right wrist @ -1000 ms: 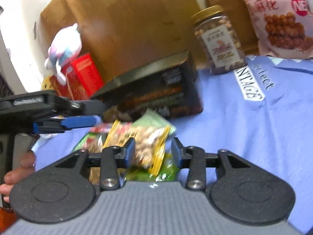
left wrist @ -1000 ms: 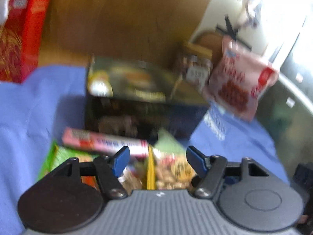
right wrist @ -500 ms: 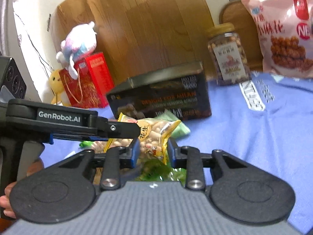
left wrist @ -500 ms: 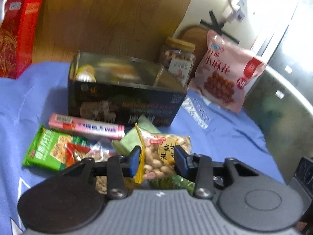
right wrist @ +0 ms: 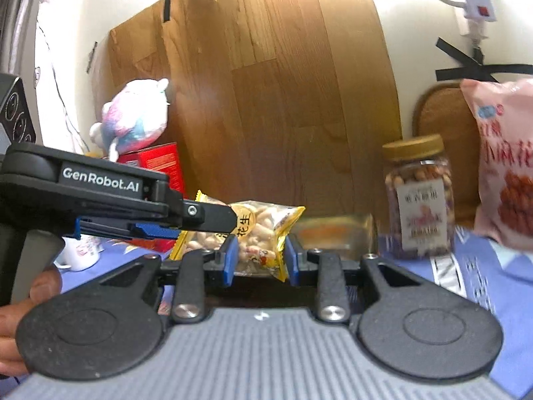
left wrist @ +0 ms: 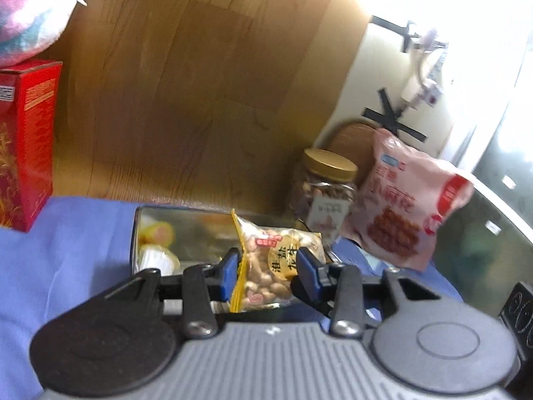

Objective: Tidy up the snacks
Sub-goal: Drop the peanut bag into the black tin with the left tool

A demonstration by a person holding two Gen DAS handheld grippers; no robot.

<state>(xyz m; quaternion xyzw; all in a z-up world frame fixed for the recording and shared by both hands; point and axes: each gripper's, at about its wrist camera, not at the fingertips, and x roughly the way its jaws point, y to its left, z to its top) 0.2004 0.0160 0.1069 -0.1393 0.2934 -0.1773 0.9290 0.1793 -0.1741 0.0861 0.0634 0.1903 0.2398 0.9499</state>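
Strong light floods in from the upper right of the left wrist view, blowing the wall (left wrist: pixel 466 16) out to white and washing the pink snack bag (left wrist: pixel 409 210) soft. That whole view is smeared by motion blur. The right wrist view is sharper and evenly lit, though the jar (right wrist: pixel 418 200) and the tin (right wrist: pixel 333 233) blur. Fisheye bending curves the wooden board (right wrist: pixel 266 100) at both frames' edges.

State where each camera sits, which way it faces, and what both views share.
Left wrist: rides the left gripper, looking along its fingers over the open tin toward the wood panel; its own fingers show, clamping the peanut packet.
Right wrist: rides the right gripper, facing the same panel; its fingers, the left gripper reaching in from the left, and the person's left hand show.
Shared: peanut packet, tin, nut jar, pink bag.
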